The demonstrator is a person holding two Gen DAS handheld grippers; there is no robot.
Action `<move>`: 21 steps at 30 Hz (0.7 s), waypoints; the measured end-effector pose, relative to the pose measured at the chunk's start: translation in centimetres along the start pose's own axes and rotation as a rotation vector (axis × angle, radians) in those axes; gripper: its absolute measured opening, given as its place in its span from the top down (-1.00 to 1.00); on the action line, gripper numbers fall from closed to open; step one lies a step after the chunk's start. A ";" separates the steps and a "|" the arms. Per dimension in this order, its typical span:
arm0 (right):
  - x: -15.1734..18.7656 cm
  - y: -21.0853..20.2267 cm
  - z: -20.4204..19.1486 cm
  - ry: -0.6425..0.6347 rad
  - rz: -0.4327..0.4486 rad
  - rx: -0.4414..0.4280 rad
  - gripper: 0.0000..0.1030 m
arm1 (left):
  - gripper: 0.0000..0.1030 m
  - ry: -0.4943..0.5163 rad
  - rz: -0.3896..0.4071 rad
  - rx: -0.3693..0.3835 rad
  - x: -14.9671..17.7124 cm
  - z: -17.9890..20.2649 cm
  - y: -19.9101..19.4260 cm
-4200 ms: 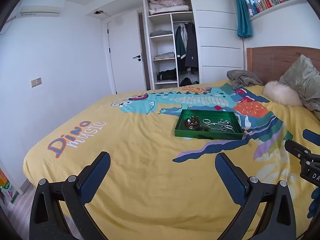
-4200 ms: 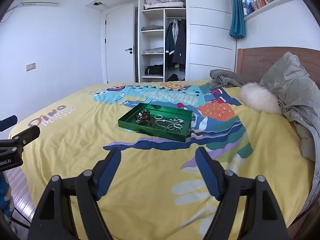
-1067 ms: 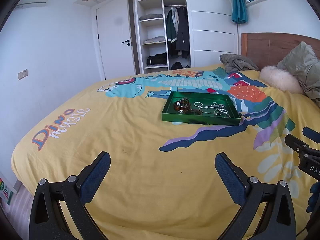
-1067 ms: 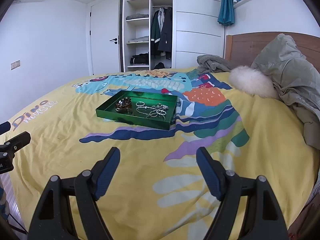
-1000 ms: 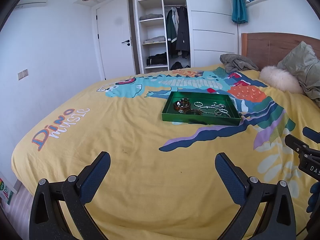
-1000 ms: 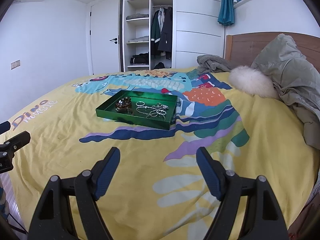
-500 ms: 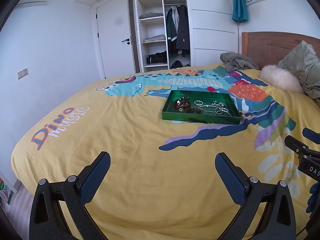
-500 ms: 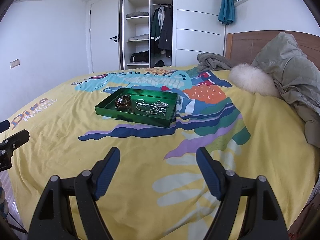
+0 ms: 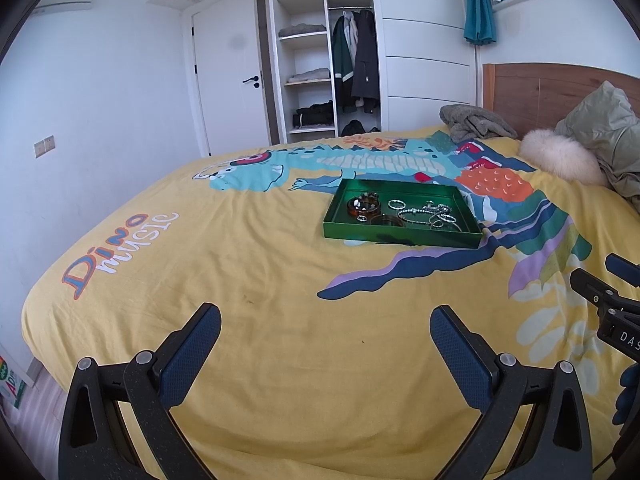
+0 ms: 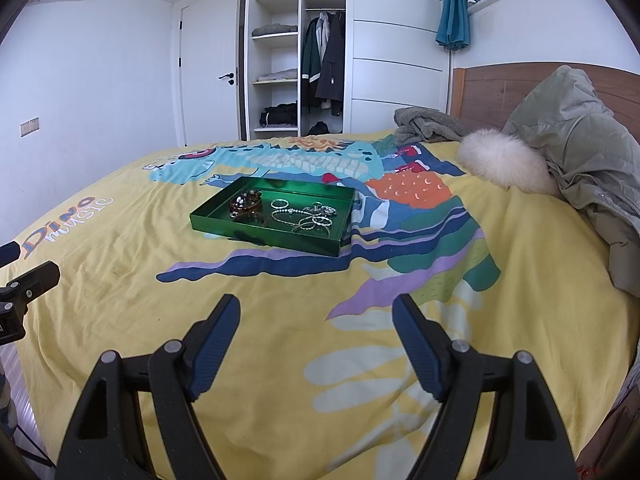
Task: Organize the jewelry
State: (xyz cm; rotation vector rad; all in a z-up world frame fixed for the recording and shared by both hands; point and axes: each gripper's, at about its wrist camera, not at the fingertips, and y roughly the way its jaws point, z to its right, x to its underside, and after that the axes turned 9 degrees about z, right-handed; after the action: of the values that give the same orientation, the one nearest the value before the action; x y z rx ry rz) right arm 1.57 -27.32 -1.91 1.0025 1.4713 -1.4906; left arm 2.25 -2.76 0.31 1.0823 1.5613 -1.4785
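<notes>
A shallow green tray (image 9: 400, 236) (image 10: 264, 236) lies in the middle of a yellow dinosaur-print bedspread. Inside it are a brown bangle (image 9: 363, 206) (image 10: 245, 203), a second amber bangle (image 9: 386, 221), and several silver rings and chains (image 9: 430, 214) (image 10: 308, 216). My left gripper (image 9: 325, 326) hovers open above bare bedspread, well short of the tray. My right gripper (image 10: 316, 316) is likewise open with nothing between its fingers, nearer the bed's foot than the tray. Each gripper shows at the edge of the other's view.
A white fur cushion (image 10: 504, 164), an olive padded jacket (image 10: 580, 160) and a grey bundle of cloth (image 10: 424, 124) lie by the wooden headboard (image 10: 500, 92). An open wardrobe (image 10: 300, 52) and a white door (image 10: 208, 64) stand beyond the bed.
Since four seconds ago both views have shifted and the tray sits a little nearer. Over the last second the pictures barely differ and both grippers stay open.
</notes>
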 end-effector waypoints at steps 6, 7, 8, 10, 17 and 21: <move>0.0 0.0 0.0 0.000 0.000 -0.001 -0.51 | -0.99 0.002 -0.002 0.002 0.1 0.1 0.1; 0.0 0.0 0.0 0.001 -0.001 -0.001 -0.51 | -0.99 0.001 -0.004 0.002 0.2 0.1 0.1; 0.0 0.0 0.0 0.000 -0.001 0.000 -0.51 | -0.99 0.000 -0.005 0.003 0.2 0.1 0.1; 0.0 0.0 0.0 0.000 0.000 0.000 -0.51 | -0.99 0.001 -0.007 0.004 0.2 0.1 0.1; 0.0 0.0 0.0 0.000 -0.001 -0.001 -0.51 | -0.99 0.000 -0.010 0.005 0.2 0.0 0.2; 0.0 0.0 0.0 0.000 -0.001 0.000 -0.51 | -0.99 -0.001 -0.011 0.006 0.3 0.1 0.2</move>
State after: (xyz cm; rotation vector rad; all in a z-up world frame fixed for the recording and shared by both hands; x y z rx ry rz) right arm 1.57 -27.34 -1.90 1.0020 1.4720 -1.4908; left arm 2.32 -2.85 -0.03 1.0778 1.5657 -1.4921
